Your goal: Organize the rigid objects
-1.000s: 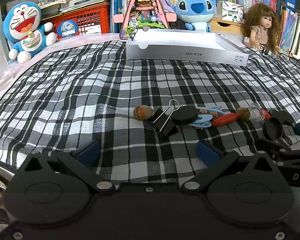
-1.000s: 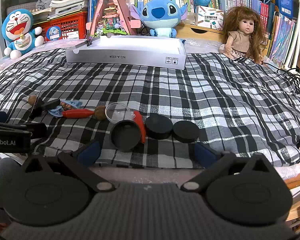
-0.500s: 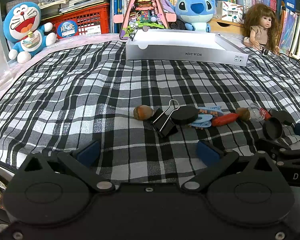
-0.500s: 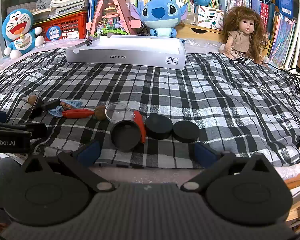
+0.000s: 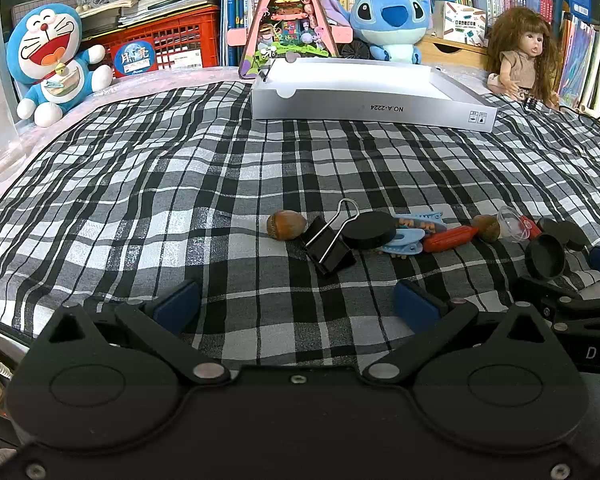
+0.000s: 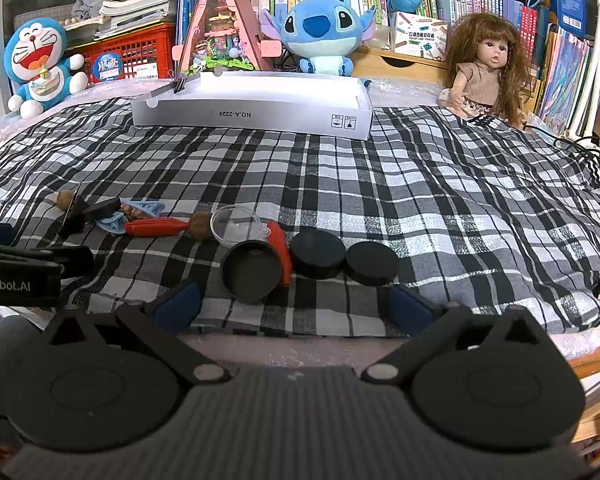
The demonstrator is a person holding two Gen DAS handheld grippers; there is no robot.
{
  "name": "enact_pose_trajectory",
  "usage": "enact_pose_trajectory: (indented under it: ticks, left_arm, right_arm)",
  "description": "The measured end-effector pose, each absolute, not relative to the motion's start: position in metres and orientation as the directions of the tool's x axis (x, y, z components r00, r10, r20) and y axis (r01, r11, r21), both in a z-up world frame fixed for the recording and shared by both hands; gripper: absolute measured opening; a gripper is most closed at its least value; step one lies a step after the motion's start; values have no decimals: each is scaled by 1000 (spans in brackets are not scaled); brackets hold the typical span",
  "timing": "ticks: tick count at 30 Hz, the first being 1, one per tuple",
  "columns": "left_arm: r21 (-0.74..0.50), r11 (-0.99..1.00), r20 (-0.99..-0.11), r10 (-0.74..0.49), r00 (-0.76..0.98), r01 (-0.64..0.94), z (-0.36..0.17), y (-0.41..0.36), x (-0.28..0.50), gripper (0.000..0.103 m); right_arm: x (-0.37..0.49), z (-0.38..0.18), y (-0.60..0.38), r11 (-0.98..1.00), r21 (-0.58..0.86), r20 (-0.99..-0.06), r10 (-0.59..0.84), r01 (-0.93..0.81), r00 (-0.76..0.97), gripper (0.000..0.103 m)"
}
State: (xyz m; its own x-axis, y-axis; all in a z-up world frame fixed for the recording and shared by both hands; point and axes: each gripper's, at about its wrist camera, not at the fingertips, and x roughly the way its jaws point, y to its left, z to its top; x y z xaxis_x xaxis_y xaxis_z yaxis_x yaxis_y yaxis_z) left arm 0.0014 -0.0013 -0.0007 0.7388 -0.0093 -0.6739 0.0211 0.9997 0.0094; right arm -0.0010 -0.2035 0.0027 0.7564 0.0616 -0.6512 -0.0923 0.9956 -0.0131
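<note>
Nothing shifted since earlier frames. Left gripper [image 5: 296,304] and right gripper [image 6: 292,304]: jaws spread, empty, at near cloth edge. Binder clip [image 5: 328,242], discs [image 6: 342,258], acorn [image 5: 286,224]: clustered, touching; white tray [image 6: 256,114] well apart. Risk: neighbours knocked during pickup

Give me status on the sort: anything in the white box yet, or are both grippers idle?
Done: nothing visible; the part of the white box that shows looks bare.
In hand: nothing. The left gripper and right gripper are both open over the plaid cloth.
Left: the whole row, including the acorn, binder clip, blue clip, clear lid, open black cap and two black discs.
</note>
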Motion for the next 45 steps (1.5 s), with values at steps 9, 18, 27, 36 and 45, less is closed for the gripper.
enact_pose_trajectory:
  ticks: [9,18,27,36,45]
  left_arm:
    - [13,1000,-664,-9,747,24,-1,-6,-1,103]
    - [-8,997,-653,-64,754,78,8,-3,-5,77]
    - [-56,990,-616,-135,776,128,21,-5,-6,44]
    - [-54,987,-624,-152,766,151,16,-5,14,37]
    - [-45,989,-629,-139,765,143,11,-4,7,24]
  right_arm:
    - [3,0,-206,996,-7,-654,65,-93,753,103]
    - [-9,12,-205,991,7,-605,113,-136,788,99]
    - [-20,22,-195,981,-7,-531,161,-195,832,76]
    - [-16,16,-188,974,-21,-560,175,-225,810,49]
    - [-19,13,-187,968,-22,-563,193,-248,803,38]
